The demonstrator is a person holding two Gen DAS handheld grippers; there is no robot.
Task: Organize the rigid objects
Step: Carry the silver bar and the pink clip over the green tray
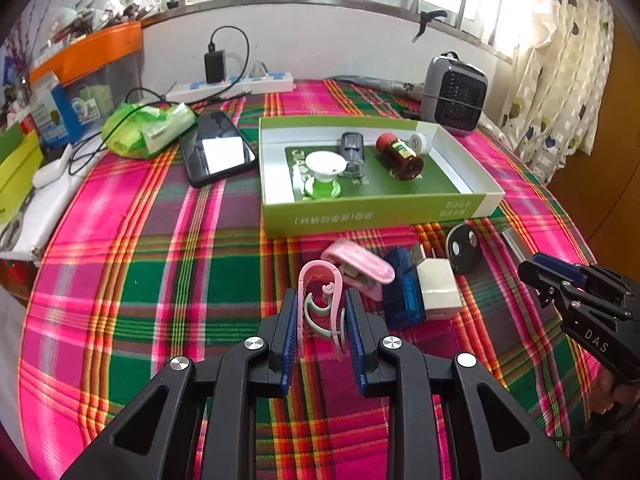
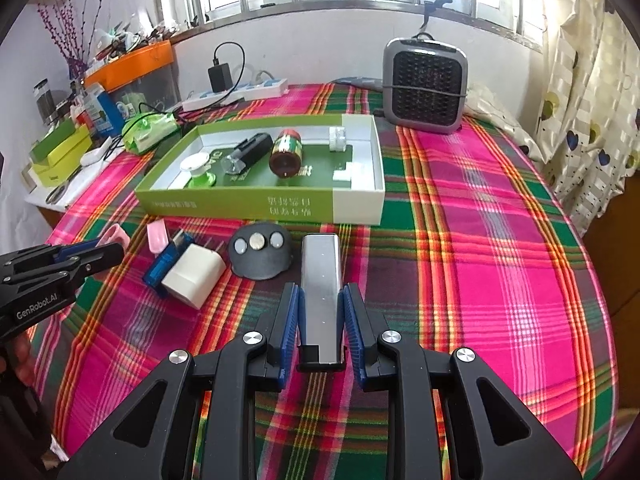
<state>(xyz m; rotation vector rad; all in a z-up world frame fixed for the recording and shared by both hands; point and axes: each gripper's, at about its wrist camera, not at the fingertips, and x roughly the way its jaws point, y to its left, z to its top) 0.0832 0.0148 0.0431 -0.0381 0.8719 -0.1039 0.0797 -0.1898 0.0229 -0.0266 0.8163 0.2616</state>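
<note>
Gripping both at once: left claw [image 1: 322, 320] clenching pink clip [image 1: 320, 300] at lower centre, right claw [image 2: 320, 322] clasping silver bar [image 2: 321, 296]. Probably lifting next toward green box [image 2: 260, 204], mid-frame on counter [image 2: 500, 260].

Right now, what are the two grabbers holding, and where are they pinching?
The left gripper pinches the pink clip across its two side arms. The right gripper squeezes the silver metal bar by the long sides of its near end.
</note>
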